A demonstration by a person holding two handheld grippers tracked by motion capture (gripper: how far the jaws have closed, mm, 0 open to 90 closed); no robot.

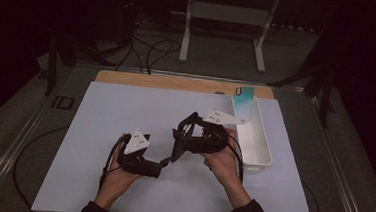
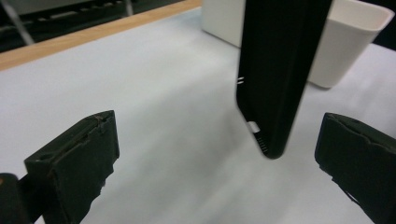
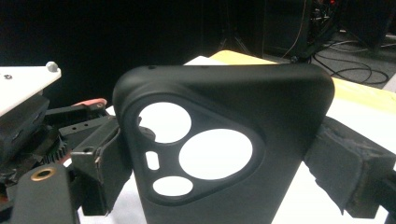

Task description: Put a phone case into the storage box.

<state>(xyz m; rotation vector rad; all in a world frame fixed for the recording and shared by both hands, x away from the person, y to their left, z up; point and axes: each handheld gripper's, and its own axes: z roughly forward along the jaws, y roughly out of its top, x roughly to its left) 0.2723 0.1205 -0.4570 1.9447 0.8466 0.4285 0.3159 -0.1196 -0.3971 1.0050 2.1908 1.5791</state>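
A black phone case (image 3: 285,107) with a triangular camera cut-out stands upright between the jaws of my right gripper (image 3: 219,140), which is shut on its two sides. In the high view this gripper (image 1: 181,138) holds the case (image 1: 178,146) just above the white mat, near the middle. My left gripper (image 1: 167,160) lies low to the left and points right, toward the case. In the left gripper view its jaws stand wide open (image 2: 217,128), and the case's lower end (image 2: 275,74) hangs ahead, a little right of centre, touching neither pad.
A white rectangular bin (image 1: 265,154) stands at the mat's right side, also visible as the white bin (image 2: 348,51) behind the case. A teal card-like item (image 1: 244,97) leans in its far end. A wooden strip (image 1: 177,82) borders the far edge of the white mat (image 1: 126,106).
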